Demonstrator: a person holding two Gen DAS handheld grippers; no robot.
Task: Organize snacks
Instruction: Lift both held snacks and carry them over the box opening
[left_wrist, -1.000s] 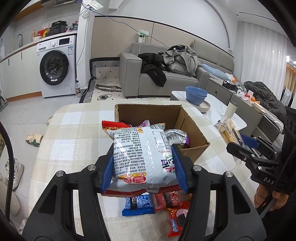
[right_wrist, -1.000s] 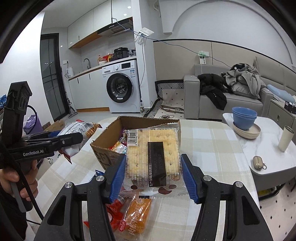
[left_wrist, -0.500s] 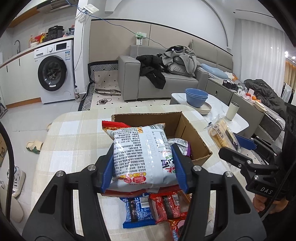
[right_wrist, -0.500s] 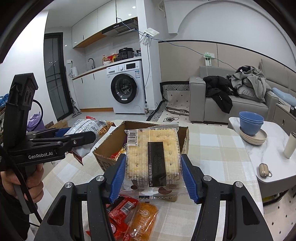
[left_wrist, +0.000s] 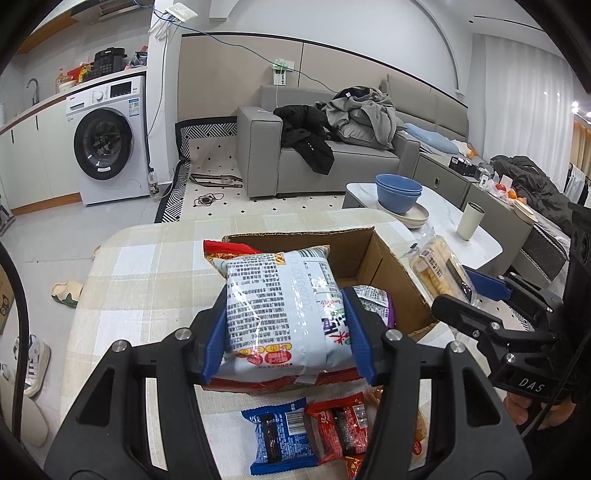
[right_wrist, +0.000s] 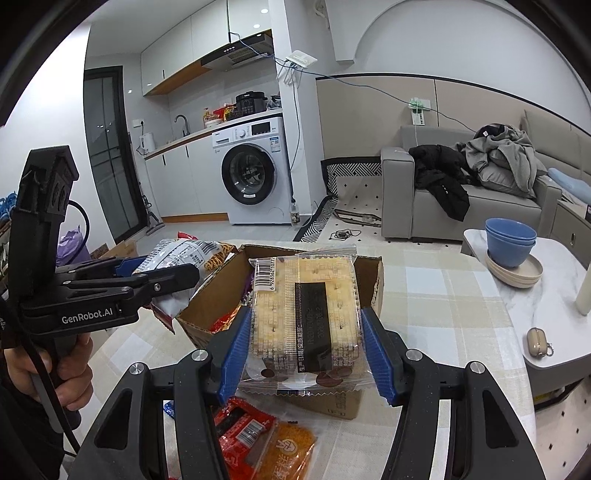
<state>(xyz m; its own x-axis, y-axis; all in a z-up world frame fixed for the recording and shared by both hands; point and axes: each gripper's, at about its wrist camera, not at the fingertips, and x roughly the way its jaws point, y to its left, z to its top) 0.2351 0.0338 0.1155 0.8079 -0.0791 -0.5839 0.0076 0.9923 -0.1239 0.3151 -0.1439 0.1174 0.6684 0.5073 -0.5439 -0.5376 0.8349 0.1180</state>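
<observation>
Both claws were clenched on snacks — the left claw (left_wrist: 286, 325) on a chip bag (left_wrist: 280, 306), the right claw (right_wrist: 306, 347) on a cracker pack (right_wrist: 304, 314) — with the cardboard box (left_wrist: 391, 273) just beyond, mid-frame.

Cardboard box (left_wrist: 391, 273) on table (left_wrist: 147, 280), snack packets (left_wrist: 306, 432) before it (nearer camera)

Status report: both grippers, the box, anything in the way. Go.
Left gripper shut on chip bag. Right gripper shut on cracker pack. Both held above open cardboard box. Nothing blocking the opening.
</observation>
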